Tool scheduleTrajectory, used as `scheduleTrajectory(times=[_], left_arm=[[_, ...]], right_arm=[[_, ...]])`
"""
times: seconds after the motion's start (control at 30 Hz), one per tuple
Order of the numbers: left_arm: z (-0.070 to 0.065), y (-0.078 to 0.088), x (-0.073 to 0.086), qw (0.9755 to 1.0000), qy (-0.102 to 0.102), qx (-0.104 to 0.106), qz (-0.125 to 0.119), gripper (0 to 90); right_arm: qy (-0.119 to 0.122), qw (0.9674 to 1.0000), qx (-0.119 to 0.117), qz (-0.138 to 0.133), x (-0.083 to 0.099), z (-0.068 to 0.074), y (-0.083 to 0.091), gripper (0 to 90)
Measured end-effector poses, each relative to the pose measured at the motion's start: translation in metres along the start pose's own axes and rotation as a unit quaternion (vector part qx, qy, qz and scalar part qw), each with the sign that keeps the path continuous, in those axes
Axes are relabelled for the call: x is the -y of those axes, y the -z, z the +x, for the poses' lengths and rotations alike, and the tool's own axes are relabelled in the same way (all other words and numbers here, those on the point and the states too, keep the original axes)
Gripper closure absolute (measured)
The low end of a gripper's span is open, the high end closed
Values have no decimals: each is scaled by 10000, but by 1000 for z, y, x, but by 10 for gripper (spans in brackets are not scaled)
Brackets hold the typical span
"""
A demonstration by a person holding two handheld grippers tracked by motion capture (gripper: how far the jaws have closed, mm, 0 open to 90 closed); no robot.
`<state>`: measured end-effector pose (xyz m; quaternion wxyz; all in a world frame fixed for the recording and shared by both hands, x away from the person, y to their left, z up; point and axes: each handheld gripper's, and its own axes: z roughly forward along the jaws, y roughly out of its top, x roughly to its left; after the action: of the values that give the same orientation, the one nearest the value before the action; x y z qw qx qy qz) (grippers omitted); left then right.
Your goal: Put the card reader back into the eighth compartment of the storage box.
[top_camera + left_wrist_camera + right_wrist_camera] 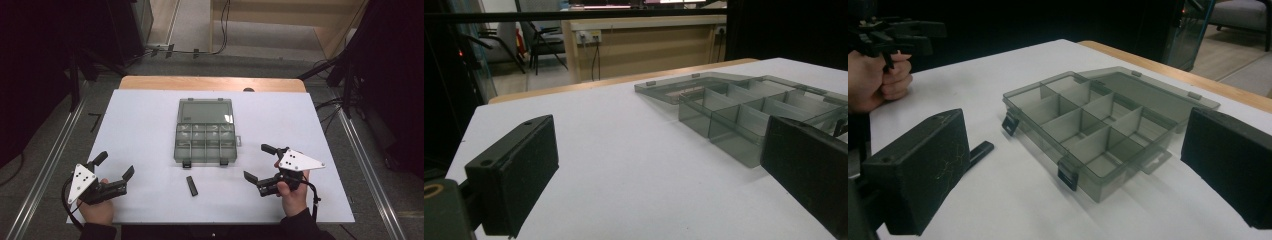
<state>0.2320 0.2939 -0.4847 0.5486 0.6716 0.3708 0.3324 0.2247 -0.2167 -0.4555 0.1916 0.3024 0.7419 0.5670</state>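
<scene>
The counter (145,130) is the largest thing in the high view: a white sheet over a wooden top, whose bare wood shows as a strip along the far edge. Wide stretches of white lie bare on both sides, reaching out to the left and right edges, and a narrower band runs along the near edge where the hands rest.

The organiser box (205,131) sits at the middle of the counter, a little toward the far side, with its smoky clear lid folded back flat behind it. Its tray is split into small compartments, and two dark latches hang at its near rim. From the right gripper view the box (1098,125) lies straight ahead with bare counter all round it.

The left gripper (114,172) hovers near the near-left corner, well apart from the box, its fingers spread wide with nothing between them; the left gripper view shows open white surface between its fingers (514,172) and the box corner off to the right.

The right gripper (260,162) is held near the box's near-right corner, not touching it, fingers likewise spread and empty.

A small black bar (191,185) lies flat on the counter just in front of the box, between the two grippers and nearer the right one.
</scene>
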Motion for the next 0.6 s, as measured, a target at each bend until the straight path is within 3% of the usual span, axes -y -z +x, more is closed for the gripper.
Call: scheduleTrajectory(times=[0.37, 0.43, 0.6], left_arm=[[0, 0, 0, 10000, -7, 21, -2, 23], [0, 0, 0, 10000, -19, 23, -2, 22], [0, 0, 0, 10000, -19, 29, -2, 23]], right_arm=[[-15, 9996, -268, 33, -7, 10, -26, 0], [-68, 9996, -260, 52, -9, 13, -31, 86], [-19, 9992, -375, 142, -12, 19, -40, 122]])
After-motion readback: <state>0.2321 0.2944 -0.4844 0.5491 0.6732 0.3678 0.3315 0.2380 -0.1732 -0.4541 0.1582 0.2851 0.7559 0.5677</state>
